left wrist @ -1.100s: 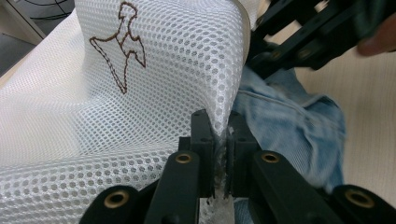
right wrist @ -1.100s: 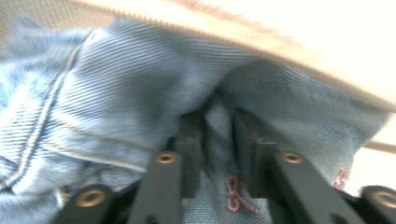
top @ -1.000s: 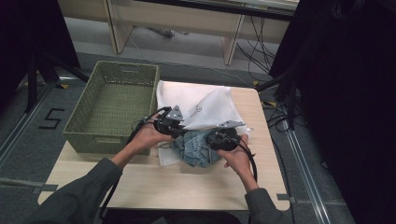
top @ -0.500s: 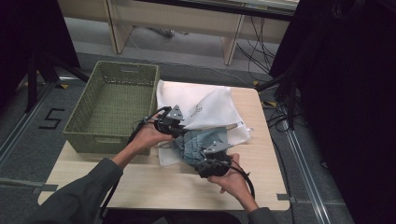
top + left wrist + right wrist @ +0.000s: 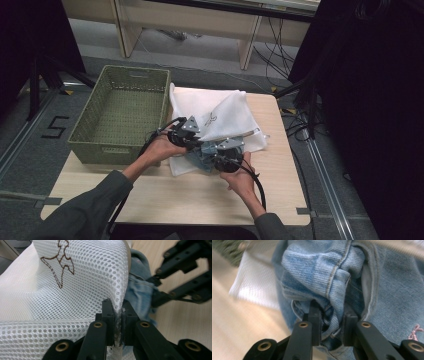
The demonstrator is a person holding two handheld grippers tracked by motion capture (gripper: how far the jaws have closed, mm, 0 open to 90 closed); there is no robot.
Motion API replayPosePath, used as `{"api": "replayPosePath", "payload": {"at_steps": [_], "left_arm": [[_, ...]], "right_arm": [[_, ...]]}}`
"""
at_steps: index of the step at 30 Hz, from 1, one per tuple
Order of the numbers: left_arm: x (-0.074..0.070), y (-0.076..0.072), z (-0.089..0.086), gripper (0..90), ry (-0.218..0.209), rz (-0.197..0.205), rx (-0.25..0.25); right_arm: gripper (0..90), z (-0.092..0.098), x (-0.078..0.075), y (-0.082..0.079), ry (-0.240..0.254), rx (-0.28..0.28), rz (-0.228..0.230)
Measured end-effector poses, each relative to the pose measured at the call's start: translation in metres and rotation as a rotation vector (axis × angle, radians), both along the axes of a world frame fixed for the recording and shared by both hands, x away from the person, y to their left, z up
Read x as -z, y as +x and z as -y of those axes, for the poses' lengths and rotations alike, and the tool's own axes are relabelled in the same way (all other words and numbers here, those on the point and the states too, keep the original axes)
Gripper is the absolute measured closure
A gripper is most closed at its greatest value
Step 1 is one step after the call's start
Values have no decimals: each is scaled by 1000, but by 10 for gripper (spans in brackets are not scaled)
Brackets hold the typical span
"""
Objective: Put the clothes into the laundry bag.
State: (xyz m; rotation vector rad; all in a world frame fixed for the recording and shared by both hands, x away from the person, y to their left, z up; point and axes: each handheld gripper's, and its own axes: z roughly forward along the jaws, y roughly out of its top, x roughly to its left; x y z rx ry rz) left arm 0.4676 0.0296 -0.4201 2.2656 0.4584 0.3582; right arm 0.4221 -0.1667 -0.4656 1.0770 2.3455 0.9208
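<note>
Our left gripper [image 5: 117, 322] pinches the white mesh laundry bag's [image 5: 75, 290] edge. Our right gripper [image 5: 330, 327], jaws just closing, seems clamped on the bunched pale-blue denim garment [image 5: 332, 272], at the bag's five o'clock on the wooden table [image 5: 190, 195].

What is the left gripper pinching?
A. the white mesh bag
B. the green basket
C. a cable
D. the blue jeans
A: in the left gripper view, the left gripper has its jaws shut on the edge of the white mesh bag.
</note>
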Motion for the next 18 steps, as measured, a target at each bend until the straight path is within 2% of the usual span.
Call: {"api": "replayPosePath", "payload": {"at_steps": [1, 3, 4, 5, 6, 7, 8, 9, 11, 14, 15, 17, 18], "left_arm": [[0, 0, 0, 827, 13, 10, 6], [1, -1, 1, 822, 10, 11, -2], [1, 0, 0, 814, 11, 23, -1], [2, 0, -1, 794, 5, 18, -13], [3, 1, -1, 774, 12, 30, -11], [4, 0, -2, 754, 4, 24, -27], [5, 1, -3, 733, 7, 41, -20], [7, -1, -4, 714, -9, 38, -34], [7, -5, -8, 649, -24, 41, -52], [1, -18, -17, 563, -32, 73, -81], [-3, -24, -22, 560, -29, 93, -78], [-7, -39, -31, 552, -27, 87, -91], [-6, -44, -33, 549, -31, 69, -102]], "right_arm": [[759, 1, 1, 4, 15, 9, -9], [759, 2, 4, 9, 33, 17, -19], [759, 2, 5, 8, 41, 19, -23], [758, 2, 3, 7, 30, 8, -19], [758, 1, 1, 5, 35, 12, -39], [758, 2, 0, 6, 28, 1, -31], [757, 2, 0, 5, 39, 11, -31], [757, 4, 0, 6, 30, -3, -28], [755, 6, 1, 6, 39, -3, -53], [752, 6, 1, 6, 37, -8, -47], [752, 6, 1, 6, 36, -10, -47], [751, 7, 2, 7, 36, -17, -49], [750, 7, 2, 7, 41, -12, -53]]}}
